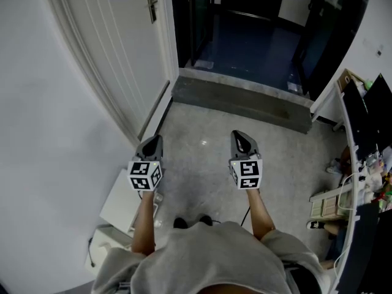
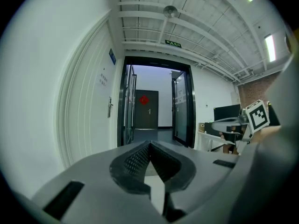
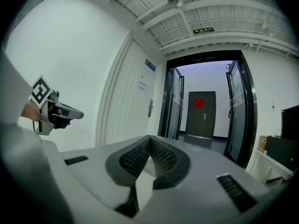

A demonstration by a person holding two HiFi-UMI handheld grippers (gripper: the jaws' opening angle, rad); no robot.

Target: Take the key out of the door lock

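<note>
The white door (image 1: 116, 48) stands at the left, and its metal handle and lock plate (image 1: 151, 5) are far ahead of both grippers. The same lock plate (image 2: 110, 107) (image 3: 150, 108) looks small in both gripper views; a key is too small to make out. My left gripper (image 1: 154, 141) (image 2: 149, 146) is held level in front of the person with its jaws together and nothing between them. Beside it, my right gripper (image 1: 240, 136) (image 3: 149, 139) is likewise shut and holds nothing. Both are well short of the door.
A grey stone step (image 1: 245, 103) leads to a dark corridor with glass doors and a dark door bearing a red ornament (image 2: 144, 100). A white box (image 1: 122, 204) sits by the left wall. A cluttered desk (image 1: 367, 164) with monitors lines the right side.
</note>
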